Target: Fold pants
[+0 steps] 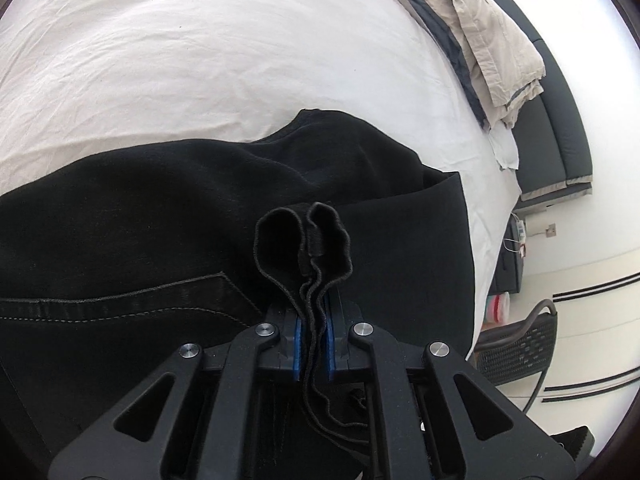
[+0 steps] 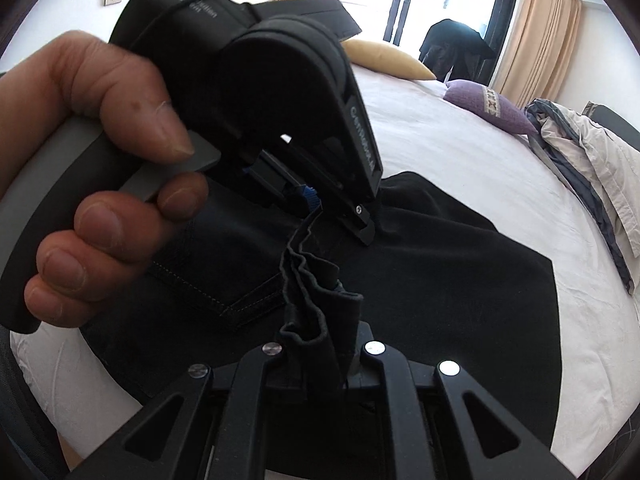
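Note:
Black pants point(image 1: 160, 220) lie spread on the white bed sheet point(image 1: 200, 60), with a stitched back pocket showing at the left. My left gripper point(image 1: 314, 320) is shut on a bunched, folded edge of the pants, and the cloth loops up from between its blue pads point(image 1: 297, 340). In the right wrist view, my right gripper point(image 2: 332, 352) is shut on another bunch of the same edge of the pants point(image 2: 440, 280). Just beyond it a hand point(image 2: 100, 152) holds the left gripper point(image 2: 320, 210), which clamps the pleated edge. The two grippers are close together.
A pile of beige and grey bedding point(image 1: 492, 48) lies at the bed's right edge, beside a dark bench point(image 1: 560, 140). A mesh chair point(image 1: 520, 352) stands on the floor. A purple pillow point(image 2: 488, 108) and a yellow pillow point(image 2: 388, 64) lie at the far end.

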Demonstrator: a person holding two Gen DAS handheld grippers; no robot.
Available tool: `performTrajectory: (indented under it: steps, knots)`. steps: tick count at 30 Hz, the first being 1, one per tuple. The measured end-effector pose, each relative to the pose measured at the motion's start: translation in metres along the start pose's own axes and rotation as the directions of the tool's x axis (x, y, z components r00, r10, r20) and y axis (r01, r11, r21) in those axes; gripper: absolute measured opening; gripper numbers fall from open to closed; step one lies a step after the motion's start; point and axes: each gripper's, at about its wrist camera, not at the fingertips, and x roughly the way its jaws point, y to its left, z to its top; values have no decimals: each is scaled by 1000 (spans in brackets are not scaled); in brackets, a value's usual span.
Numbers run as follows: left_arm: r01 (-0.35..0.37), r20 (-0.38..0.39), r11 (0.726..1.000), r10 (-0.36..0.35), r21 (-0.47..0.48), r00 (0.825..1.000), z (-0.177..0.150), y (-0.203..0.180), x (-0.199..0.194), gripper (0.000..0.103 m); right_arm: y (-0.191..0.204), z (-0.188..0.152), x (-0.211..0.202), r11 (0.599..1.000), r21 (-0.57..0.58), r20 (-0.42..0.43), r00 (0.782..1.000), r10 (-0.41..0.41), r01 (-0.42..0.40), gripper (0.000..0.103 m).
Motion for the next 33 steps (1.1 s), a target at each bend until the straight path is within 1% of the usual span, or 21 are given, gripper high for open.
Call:
performTrajectory:
  steps: [2, 4, 6, 7, 8, 9, 11, 14, 15, 16, 18, 20, 22, 24, 25, 26, 27, 30, 31, 32, 33]
  knots:
    - [-8, 2, 1000, 8, -9, 1000, -1, 8, 3, 11, 0, -1, 10, 1000, 6, -39, 999, 20, -20, 20]
    - [-2, 6, 1000, 2, -8, 1000, 0, 10, 4, 12, -3, -1, 11, 998, 41, -41, 998, 56, -54, 29]
    - [-33, 18, 999, 33, 8, 999, 2, 8, -2, 17, -8, -2, 7, 990, 73, -41, 992, 121, -118, 47]
    - [-57, 24, 998, 56, 20, 998, 3, 8, -8, 22, -10, -3, 4, 983, 91, -42, 986, 162, -158, 60]
    - [-85, 37, 996, 84, 34, 996, 5, 6, -14, 30, -14, -5, -1, 973, 110, -37, 977, 210, -205, 66]
    - [-102, 50, 994, 100, 45, 994, 6, 5, -21, 33, -18, -7, -6, 963, 126, -33, 969, 243, -237, 66]
    - [-161, 104, 986, 155, 50, 982, 10, 6, -42, 62, -31, -11, -18, 942, 174, -26, 955, 296, -287, 66]
    - [-264, 180, 964, 255, 24, 950, 16, 13, -82, 63, -69, -14, -42, 889, 260, 49, 925, 378, -377, 66]
    - [-284, 209, 959, 276, 8, 938, 16, 10, -93, 63, -89, -14, -48, 866, 292, 83, 913, 400, -406, 66]
    - [-273, 239, 962, 263, 9, 935, 13, 7, -102, 63, -108, -17, -53, 836, 332, 118, 899, 422, -436, 66]
    - [-224, 268, 973, 204, 47, 942, 6, -11, -107, 63, -167, -14, -45, 754, 417, 184, 860, 477, -508, 66]
    - [-182, 269, 977, 146, 115, 952, -6, -38, -96, 63, -215, -15, -37, 685, 483, 239, 834, 496, -546, 66]
    - [-127, 246, 980, 87, 153, 965, -18, -58, -76, 63, -255, -9, -16, 573, 519, 294, 762, 577, -634, 62]
    - [-87, 186, 980, 52, 182, 981, -30, -87, -36, 63, -281, -7, 6, 498, 557, 324, 727, 606, -664, 59]
    - [-96, 165, 977, 64, 190, 984, -36, -92, -23, 63, -289, -5, 21, 450, 574, 331, 696, 637, -684, 59]
    - [-114, 142, 974, 86, 198, 986, -42, -94, -11, 63, -297, -5, 34, 428, 589, 339, 690, 640, -686, 59]
    - [-133, 120, 971, 111, 200, 987, -47, -93, -3, 63, -302, -6, 48, 420, 607, 331, 696, 638, -674, 59]
    - [-158, 123, 962, 133, 224, 983, -59, -89, 4, 63, -306, -20, 87, 361, 671, 291, 677, 676, -648, 58]
    - [-153, 124, 962, 127, 227, 984, -61, -88, 1, 63, -304, -24, 93, 358, 675, 281, 673, 684, -645, 51]
    - [-144, 126, 962, 117, 233, 985, -64, -87, -2, 63, -302, -29, 93, 351, 666, 289, 662, 691, -658, 49]
    - [-137, 130, 960, 108, 246, 986, -67, -86, -3, 63, -300, -33, 89, 334, 655, 308, 643, 701, -678, 49]
